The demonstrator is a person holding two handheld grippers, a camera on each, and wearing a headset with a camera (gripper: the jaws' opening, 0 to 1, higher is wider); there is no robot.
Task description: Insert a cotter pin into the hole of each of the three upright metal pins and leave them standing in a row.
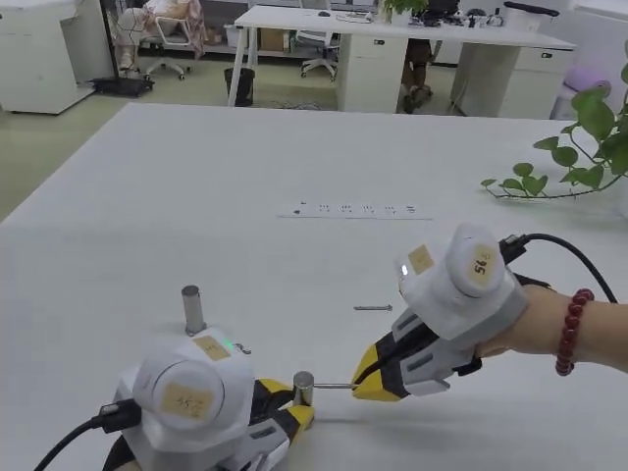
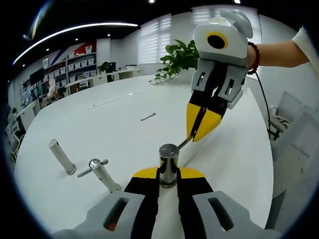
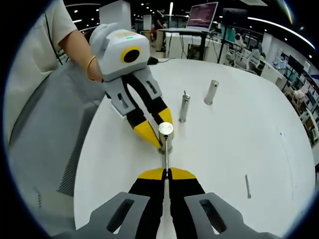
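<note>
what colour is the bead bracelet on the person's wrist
Dark red. The bracelet shows best in the head view.

White table (image 1: pixel 196 196), cotter pin (image 1: pixel 373 308) (loose).

On the desk (image 1: pixel 294 167): nearest pin (image 1: pixel 303 385) sits in left gripper (image 2: pixel 168 175); middle pin (image 2: pixel 102 174) and far pin (image 1: pixel 193 309) stand left of it. A cotter pin (image 1: pixel 334 386) in right gripper (image 1: pixel 371 381) meets it from the right. Behind lies a loose cotter pin (image 1: pixel 373 308).

One sticker (image 1: pixel 481 263) on the right gripper (image 1: pixel 365 385) seems to read 95 — nothing else legible.
</note>
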